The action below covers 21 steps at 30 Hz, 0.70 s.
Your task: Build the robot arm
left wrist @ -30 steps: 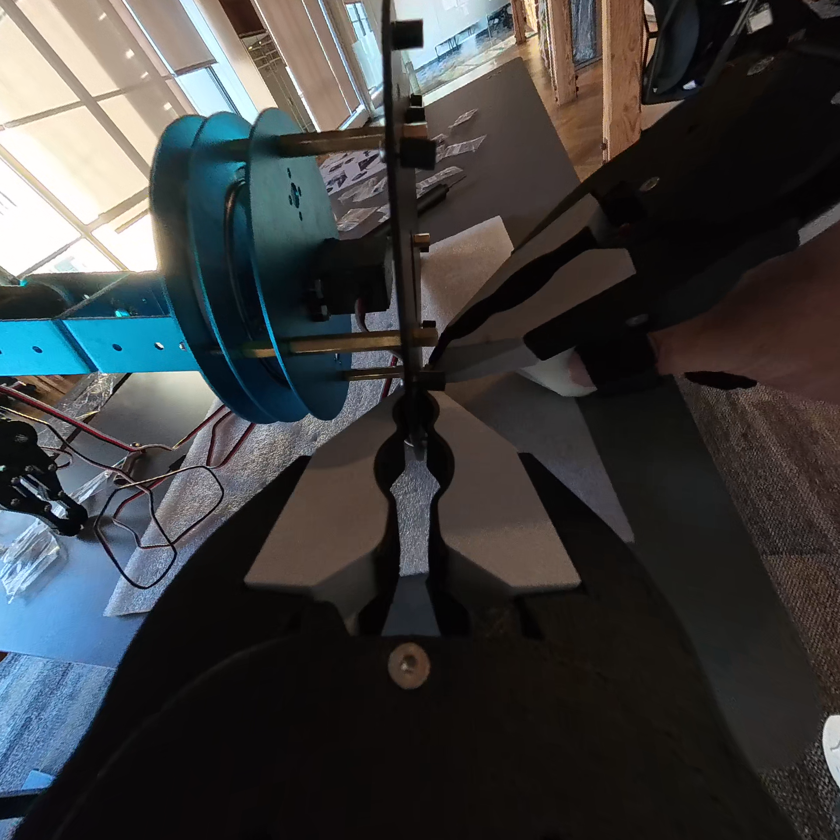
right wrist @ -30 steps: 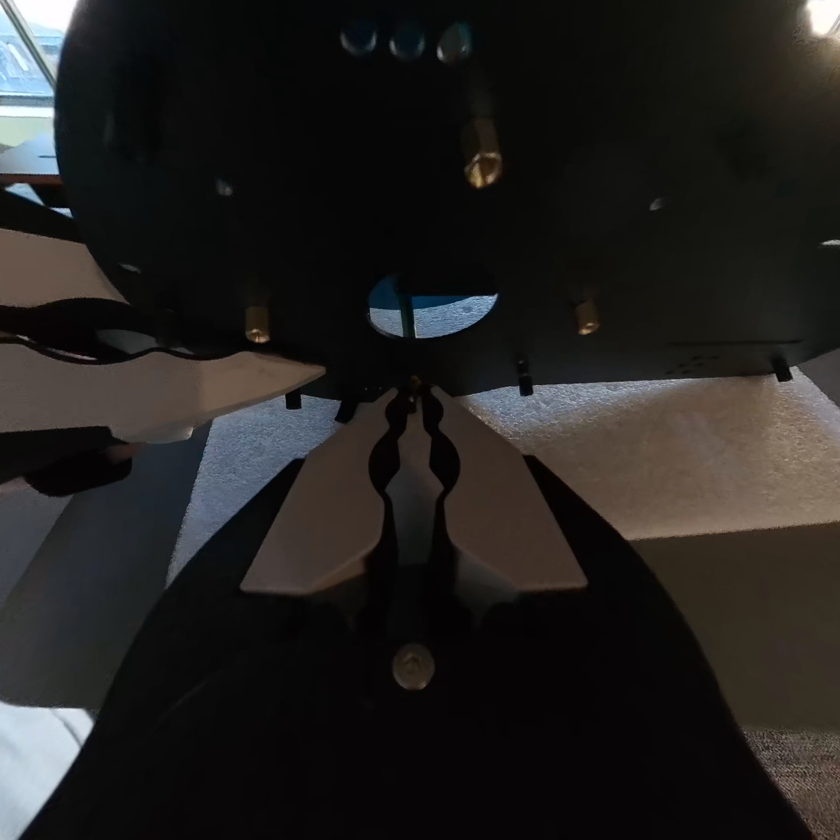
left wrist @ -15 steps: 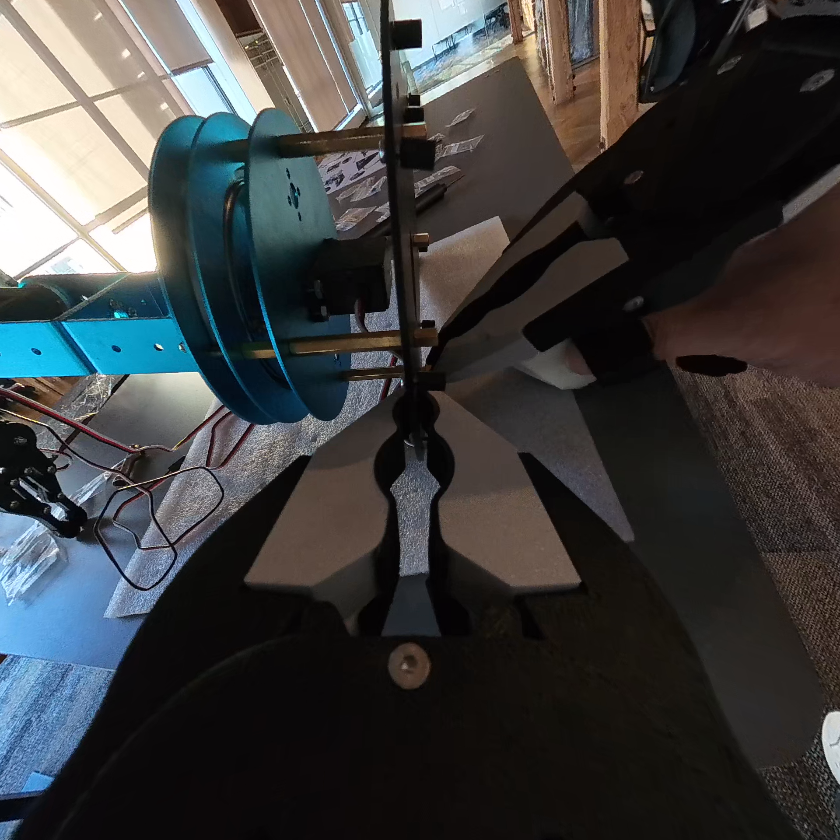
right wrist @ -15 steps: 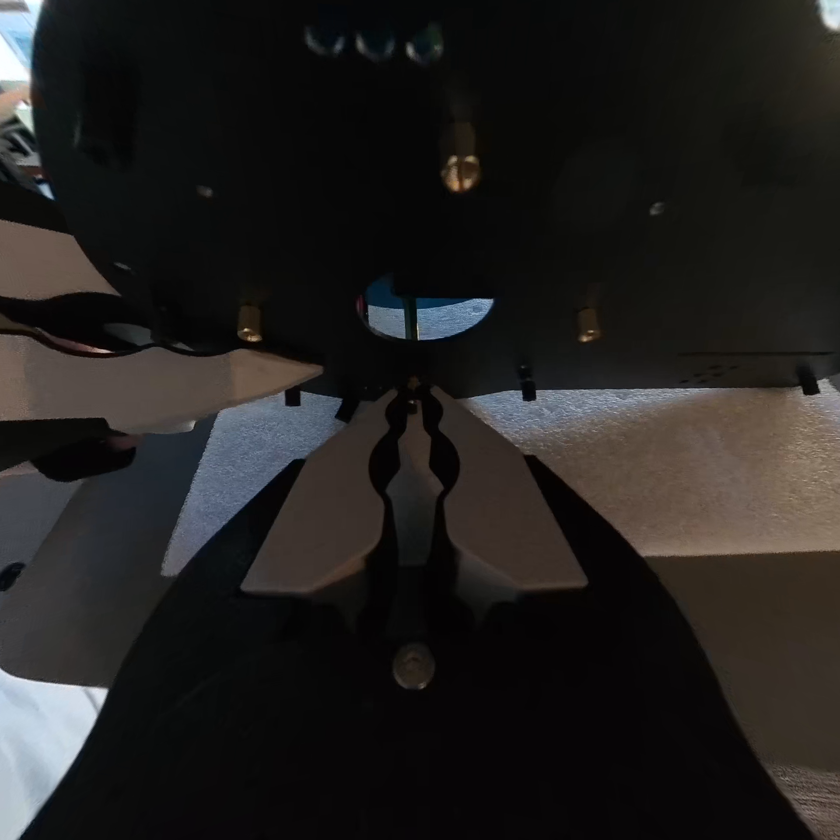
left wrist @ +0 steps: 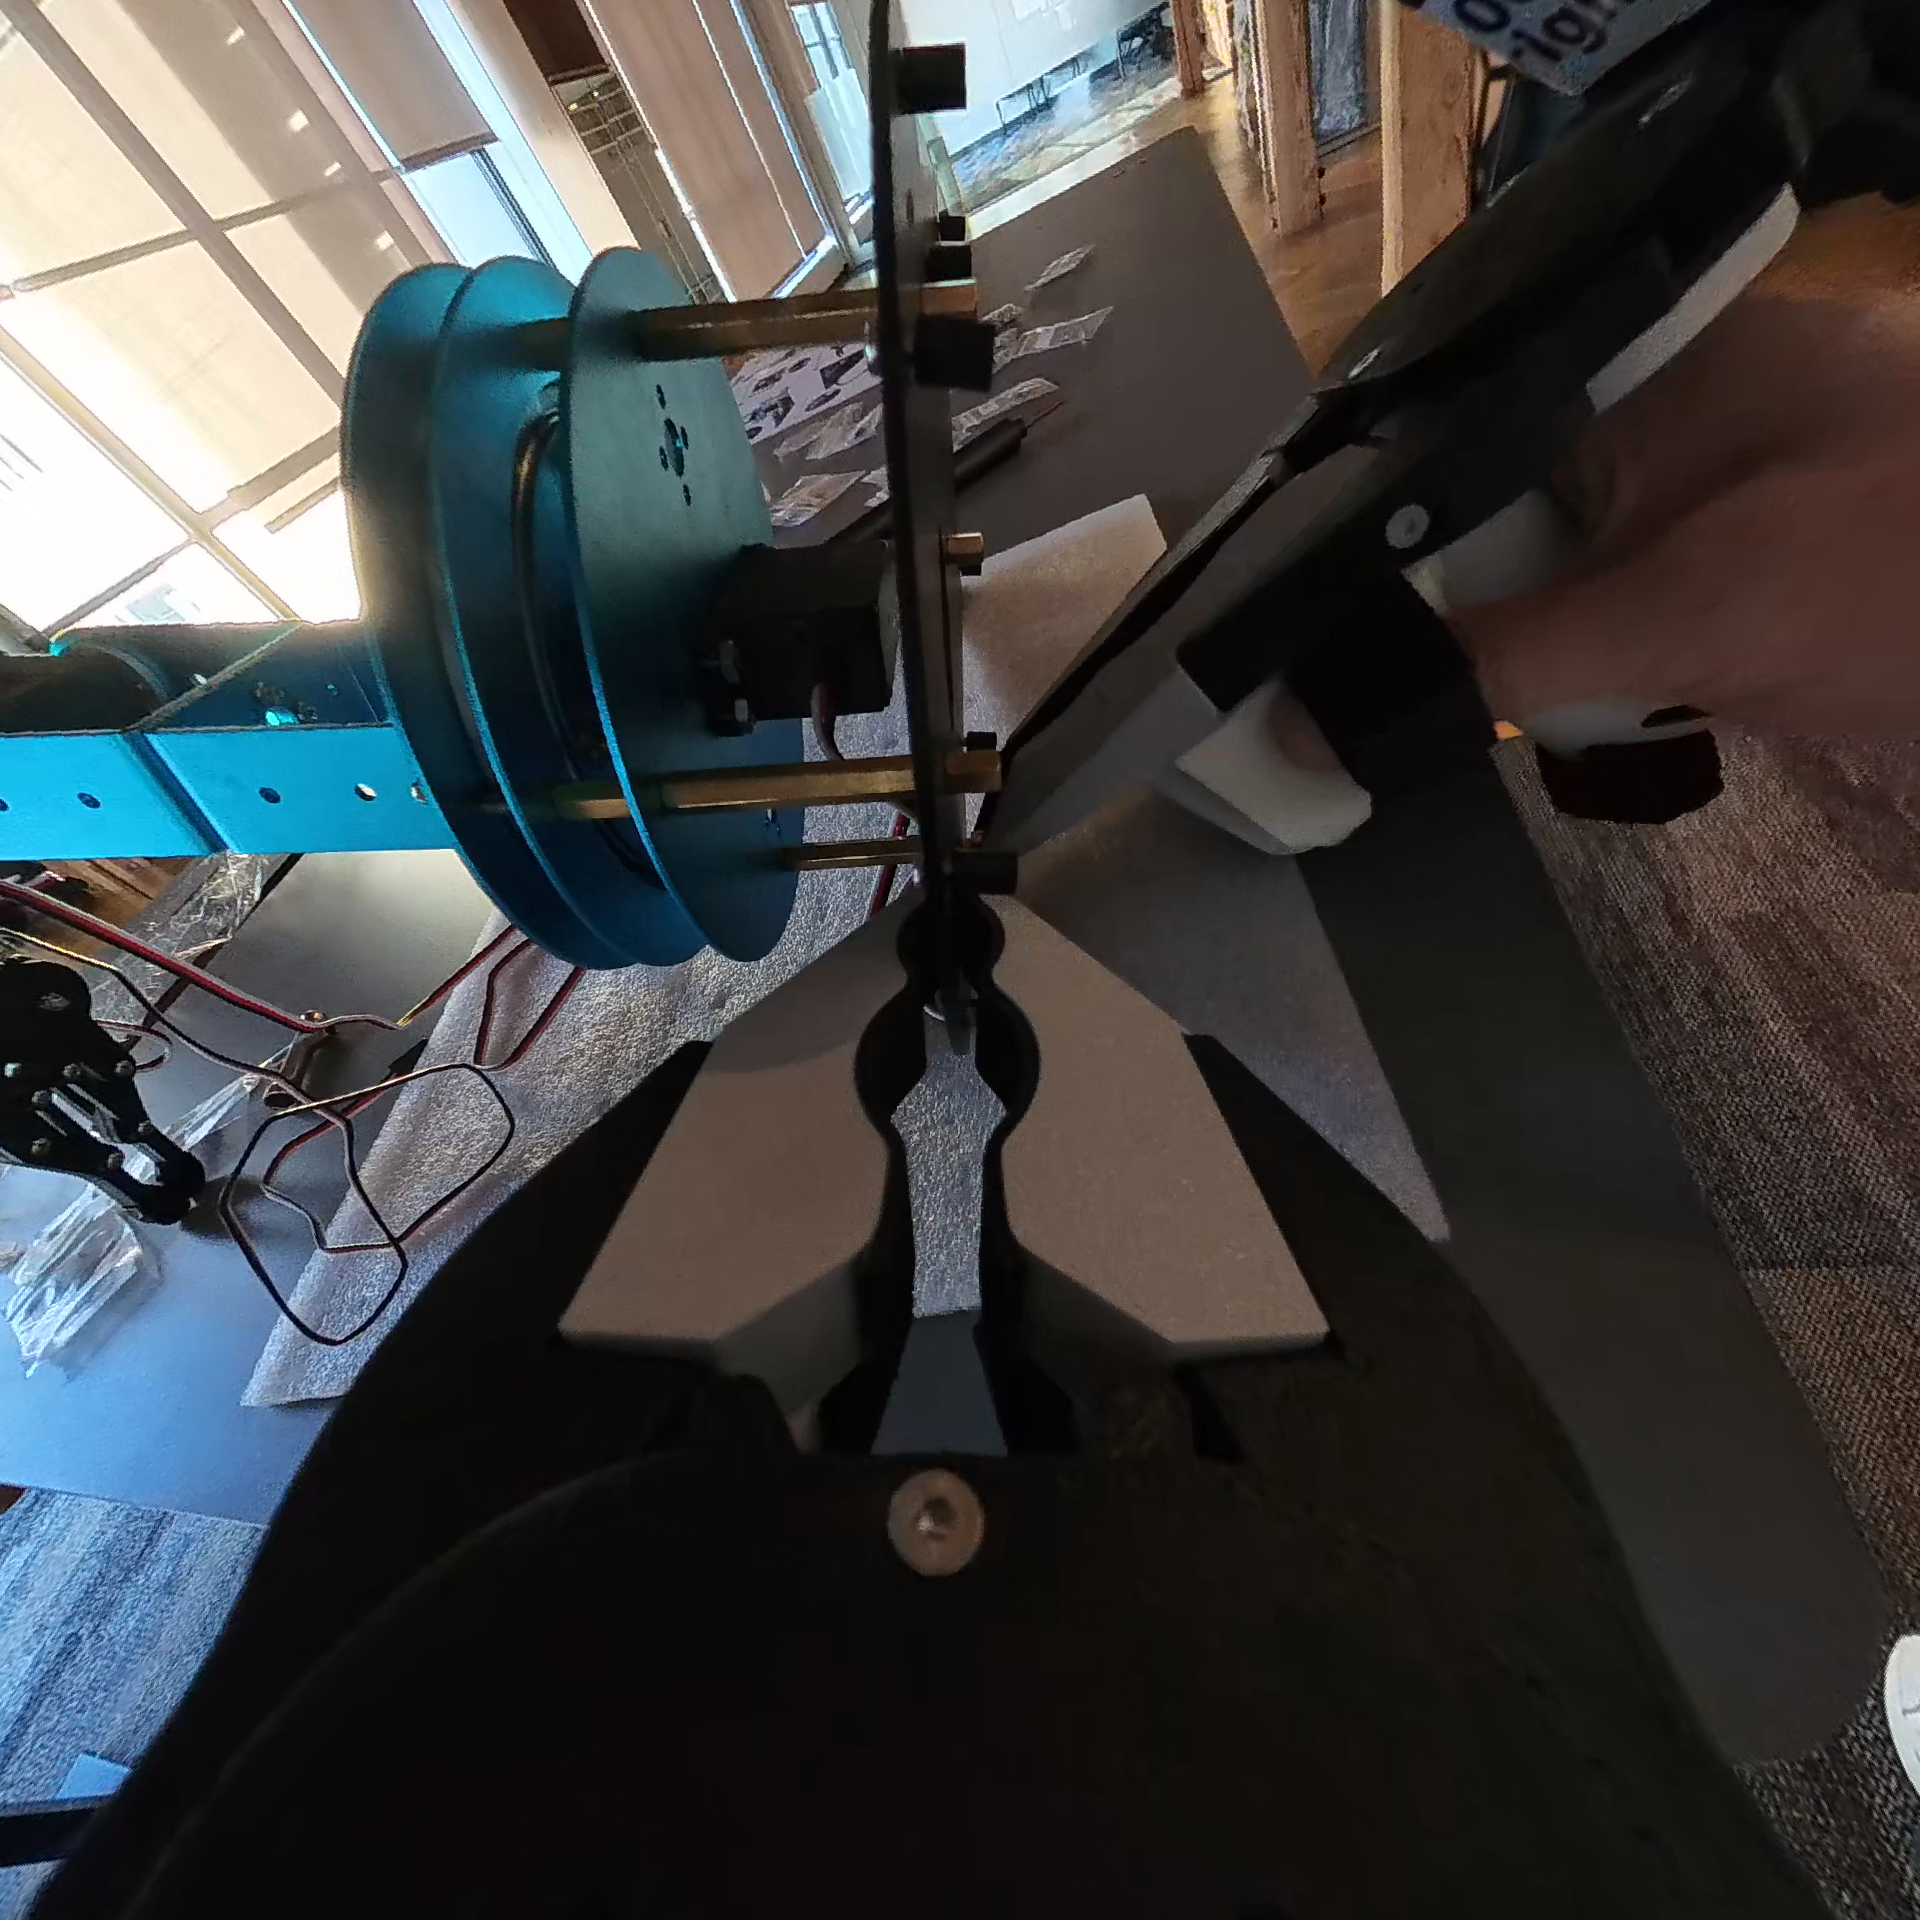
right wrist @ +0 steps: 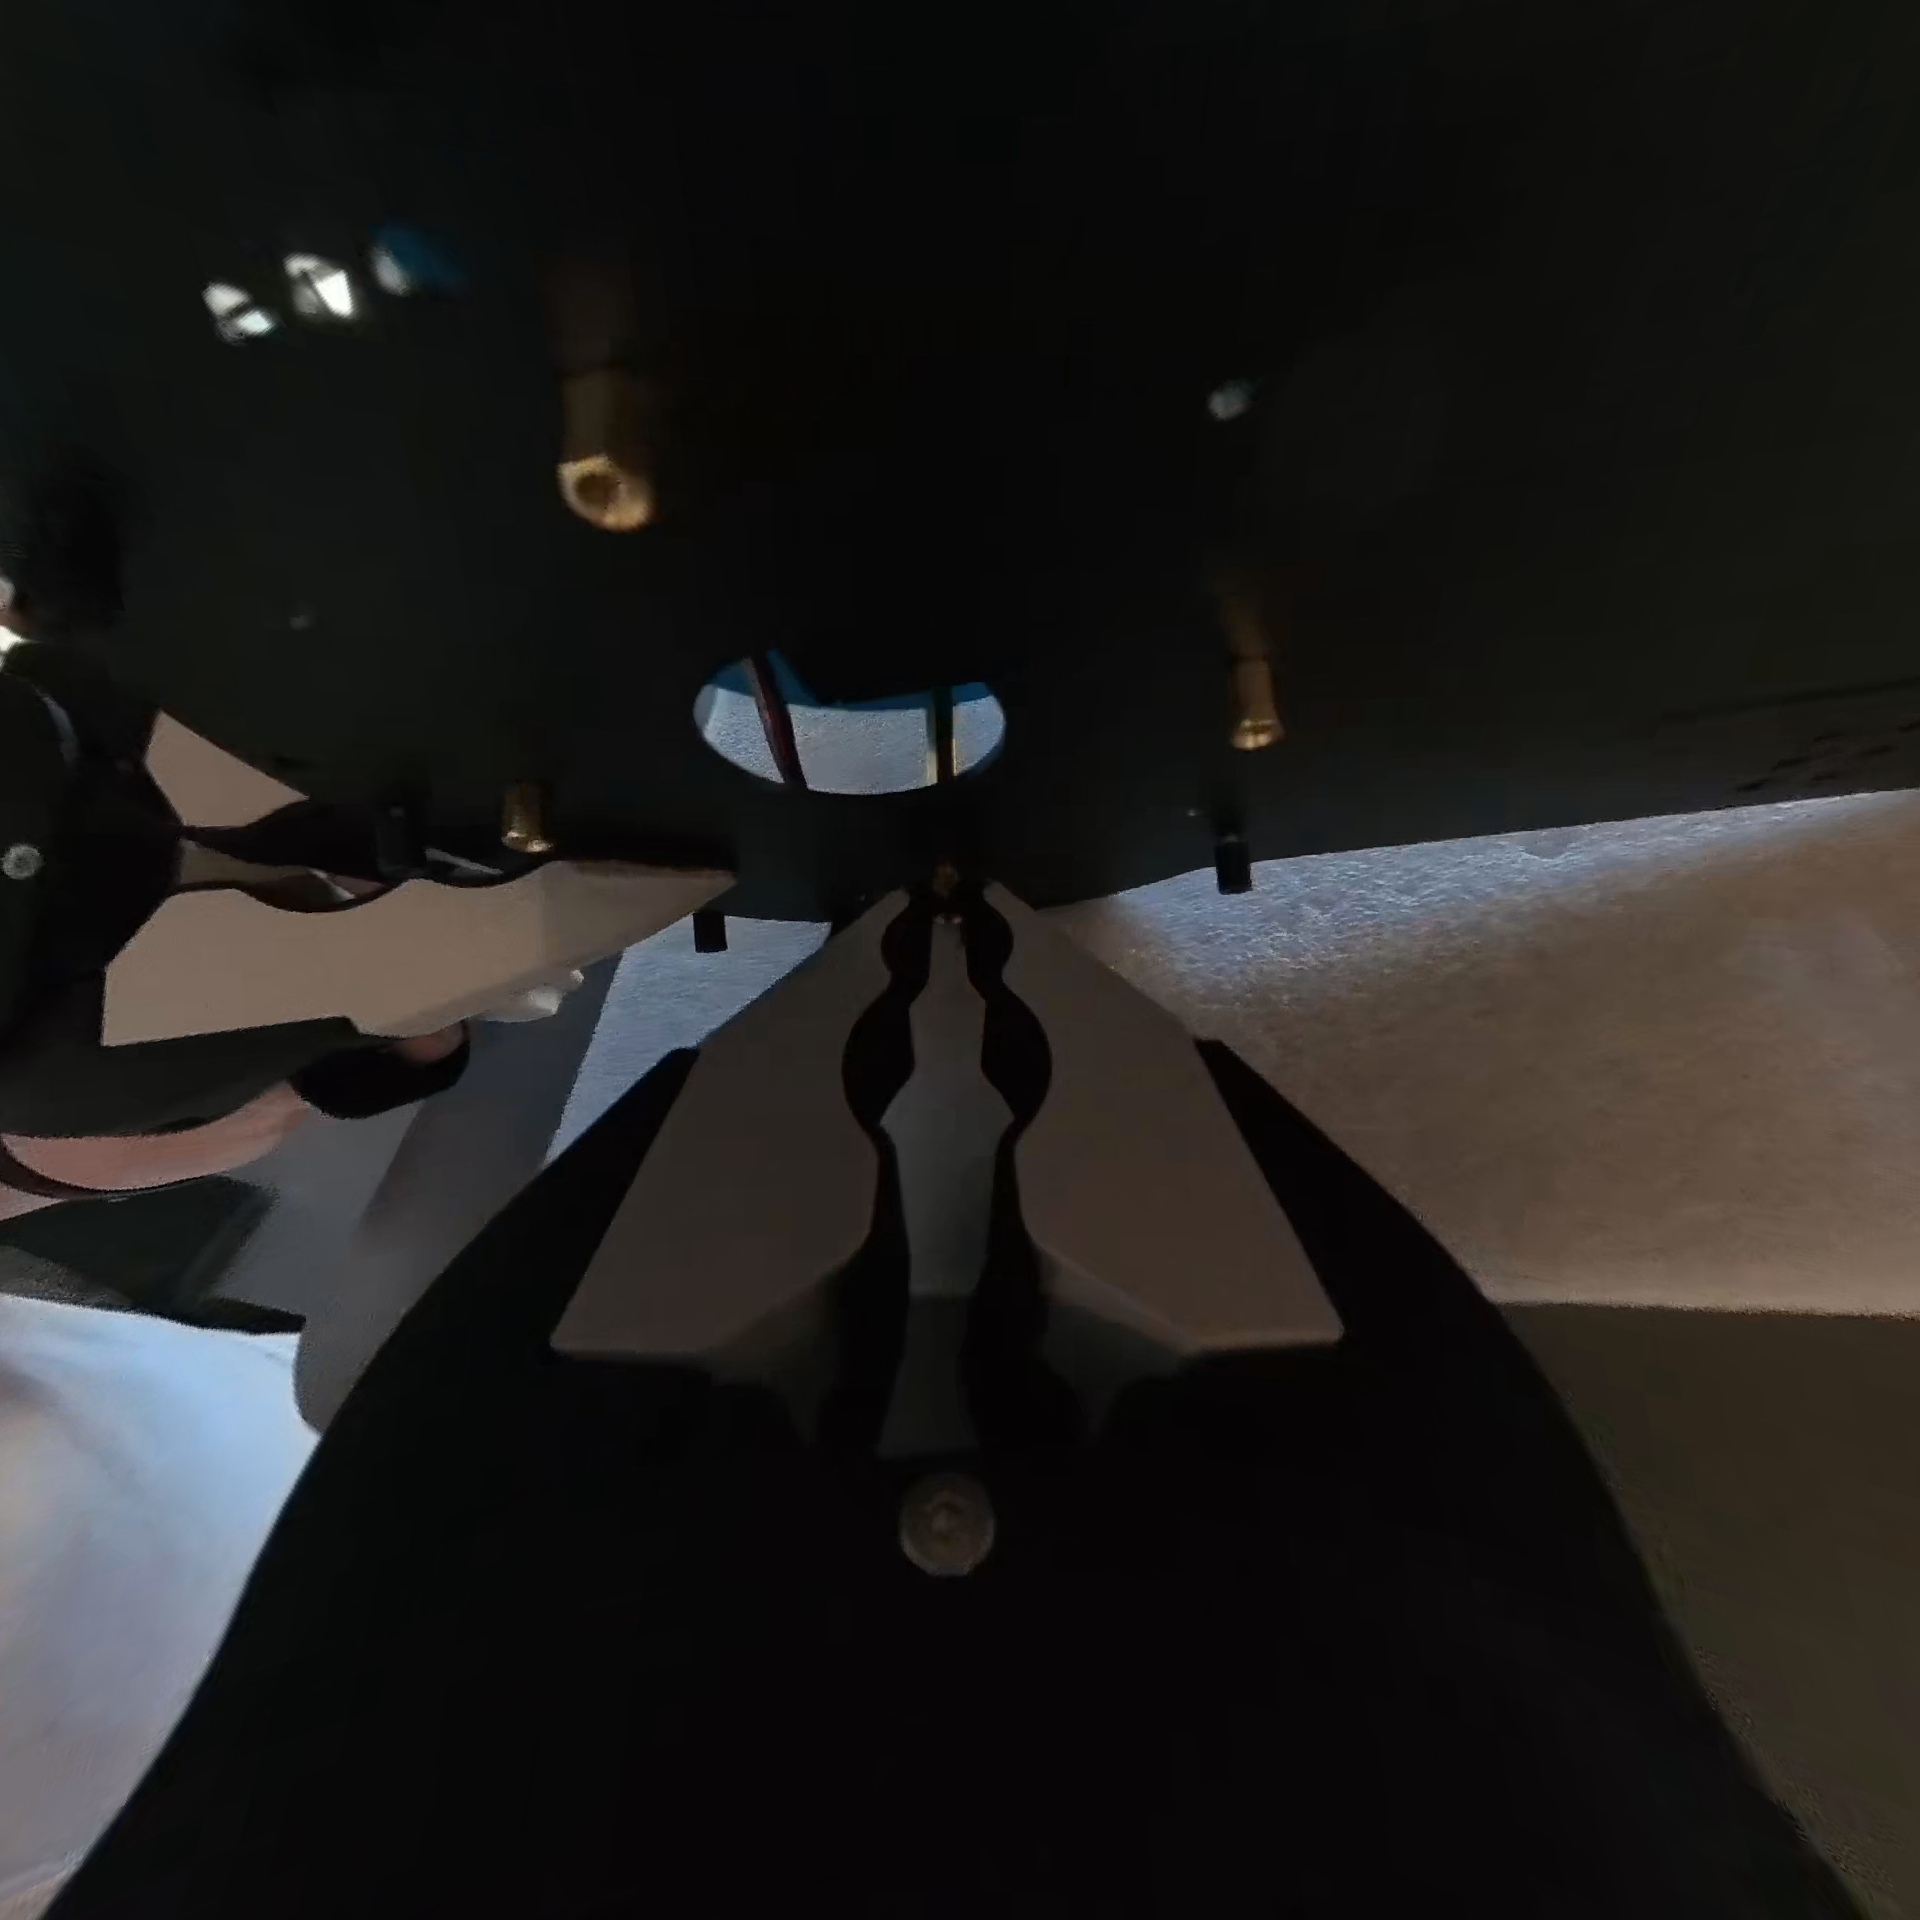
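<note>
A thin black round plate (left wrist: pixel 914 520) stands on edge, joined by brass standoffs (left wrist: pixel 790 779) to blue discs (left wrist: pixel 623 582) on a blue beam (left wrist: pixel 208 795). A black servo (left wrist: pixel 800 634) sits between plate and discs. My left gripper (left wrist: pixel 948 925) is shut on the plate's lower edge. My right gripper (left wrist: pixel 992 821) comes in from the right with its tips against the plate's face. In the right wrist view the plate (right wrist: pixel 1039 312) fills the top. My right gripper (right wrist: pixel 943 899) is shut on a small brass fitting (right wrist: pixel 943 881) at the plate's lower edge, and the left gripper (right wrist: pixel 707 883) reaches in from the left.
A white foam sheet (right wrist: pixel 1455 987) lies under the assembly on a dark table (left wrist: pixel 1143 260). Red and black wires (left wrist: pixel 364 1143), a small black claw part (left wrist: pixel 62 1081) and clear bags (left wrist: pixel 62 1278) lie at the left. Small packets (left wrist: pixel 831 416) lie farther back. Carpet floor (left wrist: pixel 1766 1039) is at the right. The tips of one gripper are about 4 centimetres away from the tips of the other.
My right gripper has moved closer to the plate and tilted, so the plate looms larger in its view; its handle has risen. The left gripper and the assembly have held still.
</note>
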Motion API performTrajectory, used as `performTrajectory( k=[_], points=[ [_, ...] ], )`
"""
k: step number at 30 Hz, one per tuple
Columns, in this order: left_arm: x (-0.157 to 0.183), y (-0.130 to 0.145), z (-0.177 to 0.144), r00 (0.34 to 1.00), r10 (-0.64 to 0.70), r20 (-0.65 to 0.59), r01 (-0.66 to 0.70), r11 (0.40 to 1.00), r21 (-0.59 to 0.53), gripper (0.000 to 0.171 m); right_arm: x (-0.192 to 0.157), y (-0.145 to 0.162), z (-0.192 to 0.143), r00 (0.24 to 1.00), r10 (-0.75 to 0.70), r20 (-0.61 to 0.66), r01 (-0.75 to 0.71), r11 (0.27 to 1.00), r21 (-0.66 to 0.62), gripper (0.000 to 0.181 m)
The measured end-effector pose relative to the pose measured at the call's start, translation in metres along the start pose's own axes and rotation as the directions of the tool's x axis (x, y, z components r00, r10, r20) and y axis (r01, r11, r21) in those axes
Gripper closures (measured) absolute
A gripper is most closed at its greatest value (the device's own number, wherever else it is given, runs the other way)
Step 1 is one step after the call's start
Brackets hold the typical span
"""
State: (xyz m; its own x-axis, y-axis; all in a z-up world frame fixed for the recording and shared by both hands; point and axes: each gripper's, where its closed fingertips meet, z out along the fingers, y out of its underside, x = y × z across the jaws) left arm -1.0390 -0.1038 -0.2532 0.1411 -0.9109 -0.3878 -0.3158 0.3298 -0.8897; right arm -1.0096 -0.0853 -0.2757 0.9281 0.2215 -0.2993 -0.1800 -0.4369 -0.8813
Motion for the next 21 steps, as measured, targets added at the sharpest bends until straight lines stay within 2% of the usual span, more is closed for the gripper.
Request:
performTrajectory(
  k=[8, 14, 21],
  points=[
    [0.0000, -0.0001, 0.0000, 1.000, 0.002, 0.003, -0.002, 1.000, 0.000, 0.171, -0.0007, -0.0001, 0.0007, 0.996, 0.071, 0.061, -0.070, 0.997, -0.025, 0.177],
    [0.0000, -0.0001, 0.0000, 1.000, 0.004, 0.003, -0.004, 1.000, -0.001, 0.171, 0.0008, -0.0058, -0.0023, 0.996, 0.058, 0.060, -0.061, 0.997, 0.039, 0.177],
    [0.0000, -0.0002, 0.0001, 1.000, 0.004, 0.003, -0.004, 1.000, 0.002, 0.171, 0.0016, -0.0061, -0.0021, 0.997, 0.048, 0.056, -0.051, 0.998, 0.046, 0.178]
  ],
)
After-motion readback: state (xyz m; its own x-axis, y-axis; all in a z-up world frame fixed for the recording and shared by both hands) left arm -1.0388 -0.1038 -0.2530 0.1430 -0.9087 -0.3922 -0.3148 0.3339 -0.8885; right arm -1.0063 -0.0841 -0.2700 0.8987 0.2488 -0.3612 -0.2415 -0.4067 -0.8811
